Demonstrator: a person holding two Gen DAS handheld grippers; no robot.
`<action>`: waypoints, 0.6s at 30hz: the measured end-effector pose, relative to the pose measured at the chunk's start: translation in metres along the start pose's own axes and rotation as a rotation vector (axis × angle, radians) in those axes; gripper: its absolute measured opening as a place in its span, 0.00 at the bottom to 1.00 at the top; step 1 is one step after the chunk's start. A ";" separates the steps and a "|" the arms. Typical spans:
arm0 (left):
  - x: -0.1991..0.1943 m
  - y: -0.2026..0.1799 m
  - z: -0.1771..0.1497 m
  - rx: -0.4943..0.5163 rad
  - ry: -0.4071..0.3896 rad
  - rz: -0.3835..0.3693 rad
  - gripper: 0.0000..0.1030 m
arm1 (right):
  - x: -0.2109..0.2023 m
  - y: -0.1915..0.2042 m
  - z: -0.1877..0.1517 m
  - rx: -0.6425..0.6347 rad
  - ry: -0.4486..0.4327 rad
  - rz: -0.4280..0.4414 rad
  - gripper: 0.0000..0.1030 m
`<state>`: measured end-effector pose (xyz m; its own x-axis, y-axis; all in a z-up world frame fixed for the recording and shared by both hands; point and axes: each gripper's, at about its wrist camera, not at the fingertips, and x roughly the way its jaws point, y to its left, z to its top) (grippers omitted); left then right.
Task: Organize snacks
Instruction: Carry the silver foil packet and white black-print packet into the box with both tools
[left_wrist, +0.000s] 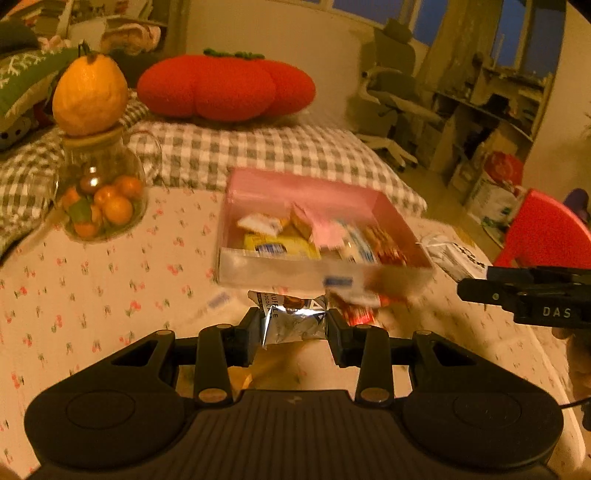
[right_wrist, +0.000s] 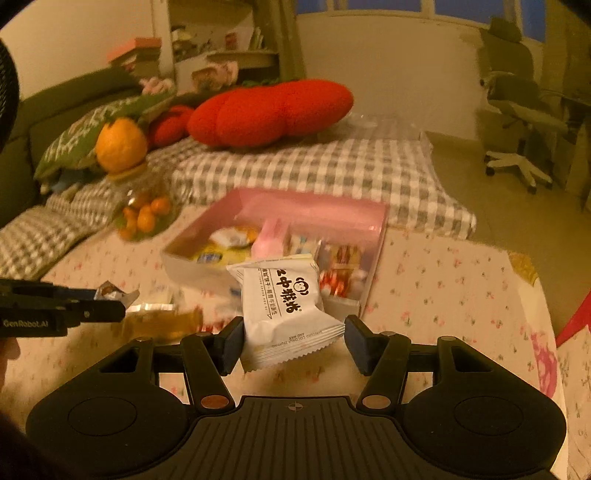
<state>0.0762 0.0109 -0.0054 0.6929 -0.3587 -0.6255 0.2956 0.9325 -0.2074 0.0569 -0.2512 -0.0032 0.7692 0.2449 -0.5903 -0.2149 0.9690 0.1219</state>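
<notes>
The worktop (left_wrist: 92, 295) carries a pink box (left_wrist: 306, 188) at its far edge, already part filled. Left gripper (left_wrist: 293, 325) clamps a silver truffle packet (left_wrist: 295, 321); right gripper (right_wrist: 293, 339) loosely brackets a white pouch (right_wrist: 284, 302). Red wrappers (left_wrist: 360, 314) remain outside.

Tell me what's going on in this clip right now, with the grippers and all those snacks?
A person is sorting snacks into a pink box on a floral tablecloth. The left gripper is shut on a silver chocolate packet, held just in front of the box. The right gripper has a white snack packet between its fingers; the left finger touches it, but a gap shows at the right finger. Several snacks already lie in the box, and a few more lie on the cloth.
</notes>
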 end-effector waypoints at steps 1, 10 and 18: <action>0.002 -0.001 0.003 -0.001 -0.007 0.007 0.34 | 0.002 -0.001 0.003 0.007 -0.003 -0.005 0.56; 0.023 -0.002 0.030 -0.011 -0.044 0.047 0.34 | 0.025 -0.015 0.028 0.104 -0.030 -0.046 0.56; 0.051 -0.001 0.047 -0.005 -0.023 0.080 0.34 | 0.054 -0.020 0.045 0.178 -0.038 -0.059 0.56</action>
<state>0.1426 -0.0103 -0.0015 0.7292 -0.2834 -0.6229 0.2351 0.9585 -0.1609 0.1302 -0.2560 -0.0020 0.8003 0.1856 -0.5702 -0.0615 0.9713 0.2298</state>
